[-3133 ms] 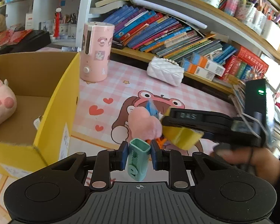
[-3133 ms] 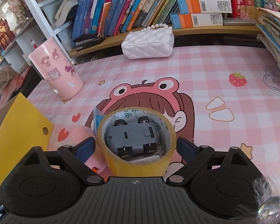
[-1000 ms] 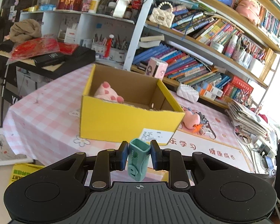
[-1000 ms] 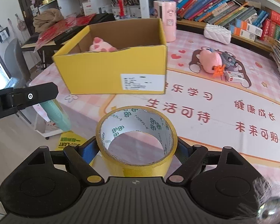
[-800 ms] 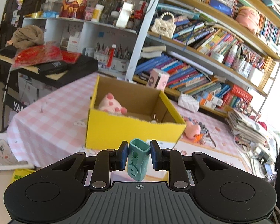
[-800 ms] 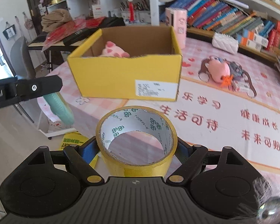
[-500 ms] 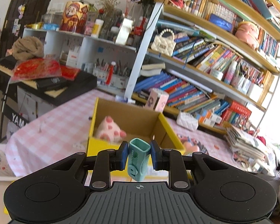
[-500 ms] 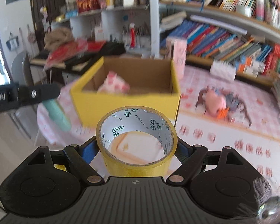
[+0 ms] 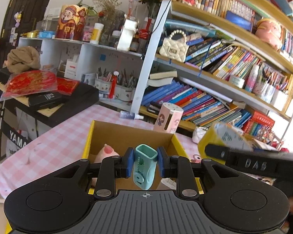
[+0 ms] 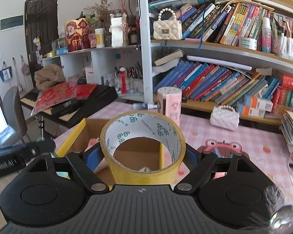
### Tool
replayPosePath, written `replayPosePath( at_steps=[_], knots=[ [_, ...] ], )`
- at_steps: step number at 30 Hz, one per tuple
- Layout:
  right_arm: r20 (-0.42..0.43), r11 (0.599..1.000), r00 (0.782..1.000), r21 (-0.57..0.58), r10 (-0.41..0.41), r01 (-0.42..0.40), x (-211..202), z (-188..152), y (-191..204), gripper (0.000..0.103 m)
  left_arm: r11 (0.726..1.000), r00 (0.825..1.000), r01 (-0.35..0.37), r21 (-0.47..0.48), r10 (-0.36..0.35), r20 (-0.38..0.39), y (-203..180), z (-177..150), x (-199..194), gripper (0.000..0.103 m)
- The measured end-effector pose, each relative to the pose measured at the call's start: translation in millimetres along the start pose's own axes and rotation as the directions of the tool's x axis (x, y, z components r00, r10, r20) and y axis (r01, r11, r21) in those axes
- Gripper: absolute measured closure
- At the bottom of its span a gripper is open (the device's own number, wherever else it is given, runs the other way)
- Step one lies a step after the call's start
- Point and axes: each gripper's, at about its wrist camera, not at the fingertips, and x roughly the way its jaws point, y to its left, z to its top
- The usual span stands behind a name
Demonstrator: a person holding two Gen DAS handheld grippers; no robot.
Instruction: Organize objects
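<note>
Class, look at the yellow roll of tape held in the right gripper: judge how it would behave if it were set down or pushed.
The tape roll is a hollow ring, so it probably weighs little for its bulk. Its round rim suggests it would roll if set on edge. The right gripper squeezes it without visible denting, so it seems fairly stiff.

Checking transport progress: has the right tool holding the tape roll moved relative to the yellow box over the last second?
Yes. The right tool with the tape roll has closed in on the yellow box.
</note>
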Motion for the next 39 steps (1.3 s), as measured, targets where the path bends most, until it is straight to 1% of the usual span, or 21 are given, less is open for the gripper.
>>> replayPosePath(
  at_steps=[7,10,15,22,30,34,37,39],
  knots=[
    [-0.017,0.999,1.0,-0.037,0.026,-0.027,46,17,-8,0.021,0.998,0.996,-0.051,0.024,0.053,-0.069,-2,-6,54,0.079],
    [-0.048,0.997,0.998,-0.056,0.046,-0.049,69,18,-7,0.021,0.997,0.992,-0.071,0.041,0.075,-0.106,-2,-12,72,0.079],
    [-0.116,0.99,0.99,-0.108,0.083,-0.096,107,16,0,0.021,0.992,0.978,-0.108,0.063,0.118,-0.171,-1,-21,96,0.079],
    [-0.226,0.975,0.967,-0.161,0.118,-0.157,152,10,10,0.021,0.984,0.957,-0.148,0.101,0.168,-0.235,-2,-29,117,0.079],
    [-0.332,0.951,0.934,-0.22,0.135,-0.216,184,0,26,0.021,0.978,0.937,-0.169,0.12,0.197,-0.29,-1,-36,131,0.079],
    [-0.38,0.936,0.915,-0.255,0.135,-0.243,197,-5,34,0.021,0.978,0.931,-0.171,0.119,0.2,-0.305,0,-39,134,0.079],
    [-0.415,0.923,0.901,-0.283,0.128,-0.262,205,-8,39,0.021,0.977,0.933,-0.177,0.122,0.206,-0.295,1,-40,132,0.078],
    [-0.432,0.918,0.894,-0.296,0.118,-0.264,208,-9,42,0.021,0.977,0.933,-0.176,0.121,0.205,-0.296,1,-39,131,0.074]
  ],
)
